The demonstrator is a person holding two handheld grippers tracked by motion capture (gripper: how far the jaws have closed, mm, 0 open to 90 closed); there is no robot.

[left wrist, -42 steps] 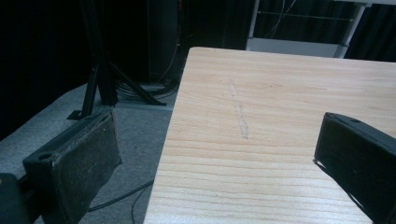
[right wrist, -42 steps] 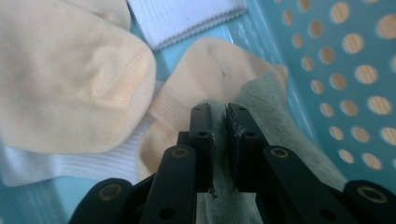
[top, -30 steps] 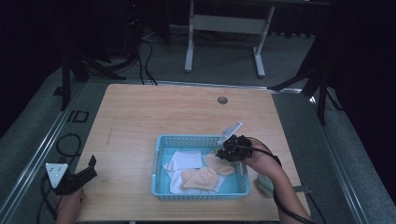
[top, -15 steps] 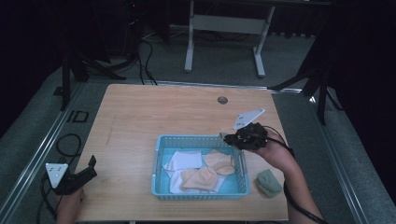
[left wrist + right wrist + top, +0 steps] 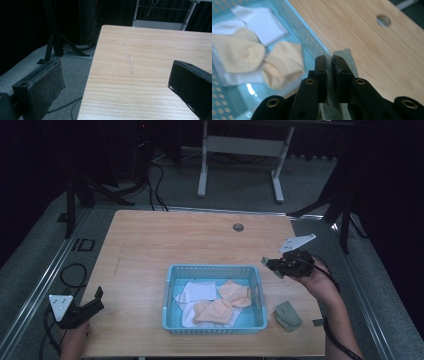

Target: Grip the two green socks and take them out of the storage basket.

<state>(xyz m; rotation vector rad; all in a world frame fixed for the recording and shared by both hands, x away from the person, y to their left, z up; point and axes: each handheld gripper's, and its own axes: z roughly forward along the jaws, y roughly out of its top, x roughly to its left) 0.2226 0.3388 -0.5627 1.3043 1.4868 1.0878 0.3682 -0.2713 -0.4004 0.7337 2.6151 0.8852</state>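
My right gripper hovers just past the right wall of the blue basket, shut on a small grey-green cloth that pokes out beyond its tips. In the basket lie a white cloth and two peach cloths. A second, folded green cloth rests on the table to the right of the basket. My left gripper is open at the table's front left corner, with bare wood between its jaws.
The wooden table has a round cable hole near its far edge. The table's left edge drops to grey carpet with cables and black stand legs. A white frame stands on the floor behind.
My right gripper has lifted out of the basket and moved right and away, carrying the grey-green cloth. The left gripper has stayed put.
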